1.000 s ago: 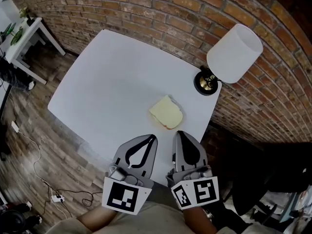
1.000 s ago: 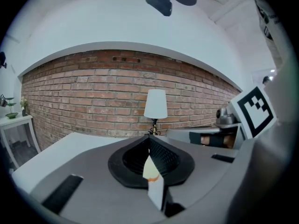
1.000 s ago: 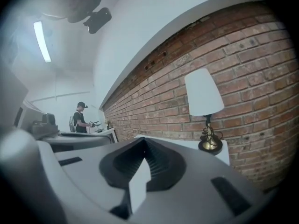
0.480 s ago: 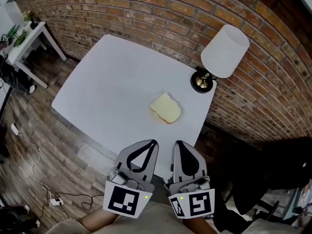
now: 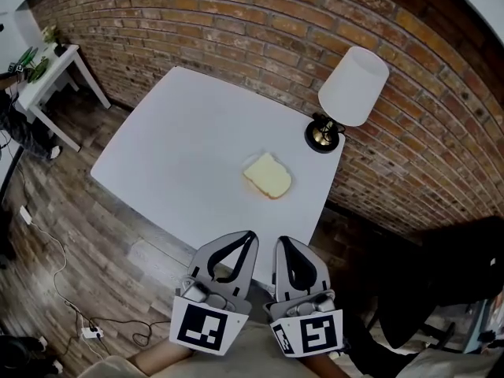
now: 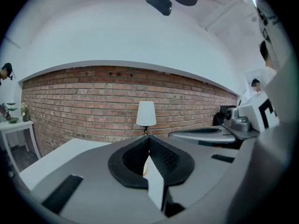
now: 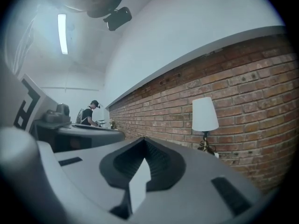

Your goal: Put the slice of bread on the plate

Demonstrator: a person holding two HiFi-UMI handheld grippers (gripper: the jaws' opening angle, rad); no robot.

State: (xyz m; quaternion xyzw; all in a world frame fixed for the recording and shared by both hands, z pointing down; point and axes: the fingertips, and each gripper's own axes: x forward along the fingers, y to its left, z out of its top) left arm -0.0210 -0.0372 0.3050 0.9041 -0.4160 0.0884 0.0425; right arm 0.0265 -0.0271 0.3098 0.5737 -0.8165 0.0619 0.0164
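Observation:
A pale slice of bread (image 5: 268,176) with a brown crust lies flat on the white table (image 5: 181,148), toward its right side. I see no plate in any view. My left gripper (image 5: 250,235) and right gripper (image 5: 279,241) hang side by side off the table's near edge, short of the bread, tips toward it. Both are shut with nothing between the jaws. In the left gripper view the left gripper (image 6: 148,137) has its tips meeting, and in the right gripper view so does the right gripper (image 7: 144,139). From the gripper views the bread is hidden behind the jaws.
A lamp with a white shade (image 5: 352,85) and dark round base (image 5: 321,135) stands at the table's far right corner against the brick wall (image 5: 236,22). A small white side table (image 5: 47,69) is at far left. Cables lie on the wooden floor (image 5: 87,321). A person (image 7: 88,113) stands far off.
Both grippers have drawn back from the bread and now sit off the table's near edge. The view has pulled back, so table and bread look smaller. Both stayed shut.

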